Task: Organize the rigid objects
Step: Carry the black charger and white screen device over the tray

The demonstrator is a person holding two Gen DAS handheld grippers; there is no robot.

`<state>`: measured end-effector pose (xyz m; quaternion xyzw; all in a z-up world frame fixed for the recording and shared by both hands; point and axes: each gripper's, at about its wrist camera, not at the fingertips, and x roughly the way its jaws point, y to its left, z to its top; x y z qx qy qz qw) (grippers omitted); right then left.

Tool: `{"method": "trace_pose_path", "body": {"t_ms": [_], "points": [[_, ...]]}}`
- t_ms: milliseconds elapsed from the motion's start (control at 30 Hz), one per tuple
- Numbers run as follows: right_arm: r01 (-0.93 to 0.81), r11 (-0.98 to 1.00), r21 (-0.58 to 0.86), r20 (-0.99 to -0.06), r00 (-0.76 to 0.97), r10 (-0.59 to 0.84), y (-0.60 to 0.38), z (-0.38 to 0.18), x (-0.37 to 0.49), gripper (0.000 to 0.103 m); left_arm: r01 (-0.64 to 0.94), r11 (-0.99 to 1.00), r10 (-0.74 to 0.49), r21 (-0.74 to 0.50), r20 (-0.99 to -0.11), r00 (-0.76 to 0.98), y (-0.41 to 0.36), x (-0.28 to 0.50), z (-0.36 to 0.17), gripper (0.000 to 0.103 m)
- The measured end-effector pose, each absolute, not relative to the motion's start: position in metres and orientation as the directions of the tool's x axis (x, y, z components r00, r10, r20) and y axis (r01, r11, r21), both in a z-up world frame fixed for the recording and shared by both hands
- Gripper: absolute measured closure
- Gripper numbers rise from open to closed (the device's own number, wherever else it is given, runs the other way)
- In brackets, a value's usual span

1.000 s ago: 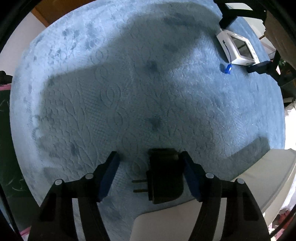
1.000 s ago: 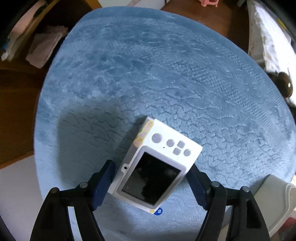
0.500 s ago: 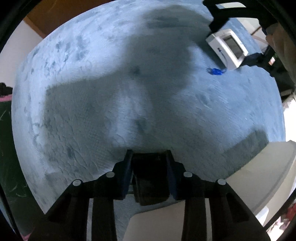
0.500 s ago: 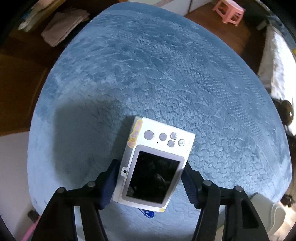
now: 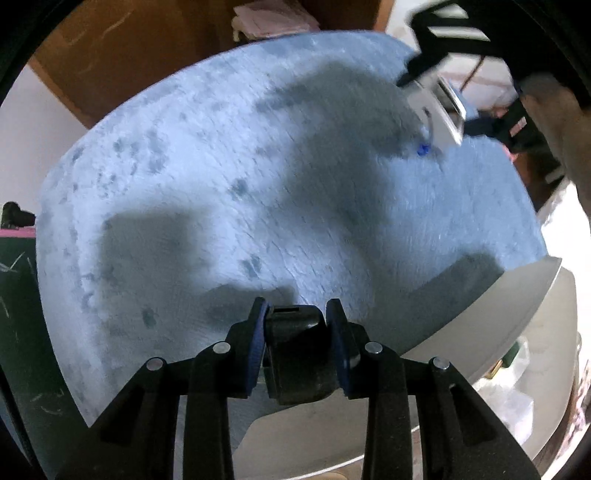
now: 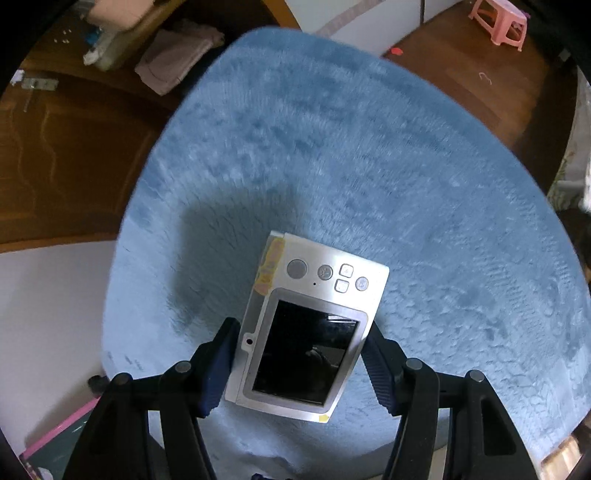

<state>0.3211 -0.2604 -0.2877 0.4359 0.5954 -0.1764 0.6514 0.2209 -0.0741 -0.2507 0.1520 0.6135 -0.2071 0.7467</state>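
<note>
Blue plush rug (image 6: pixel 369 166), round, embossed, spread on a brown wooden floor (image 6: pixel 74 155).

Left tool (image 5: pixel 297 332): both pads pressed against a black plug adapter (image 5: pixel 297 354), which is held clear of the rug above its near edge, with a white curved surface (image 5: pixel 480 332) below.

Right tool (image 6: pixel 301 354): clamped on the long sides of a white compact camera (image 6: pixel 306 332), screen up and buttons at the far end, raised over the rug near its near edge. In the left wrist view the camera (image 5: pixel 443 107) shows at the far right edge.

Beyond the rug: folded cloth (image 6: pixel 177 55) and pink stool (image 6: pixel 498 22) on the floor.
</note>
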Motion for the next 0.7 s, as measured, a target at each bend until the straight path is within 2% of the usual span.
{"method": "trace_pose_path", "body": {"t_ms": [267,467,700], "points": [[0.599,0.657,0.458,-0.889,0.300,0.346,-0.275,-0.251,0.291,0.038,0.393,0.915,-0.205,-0.088,-0.942,0.267,-0.037,0.246,-0.200,0.069],[0.440,0.728,0.526,-0.847,0.351,0.399,-0.262,-0.206,0.263,0.038,0.349,0.930,-0.238,-0.114,-0.912,0.335,-0.027,0.229,-0.150,0.069],[0.210,0.833,0.511,-0.829,0.377,0.413,-0.238,-0.153,0.199,0.038,0.359,0.926,-0.257,-0.114,-0.889,0.379,-0.023,0.176,-0.107,0.069]]}}
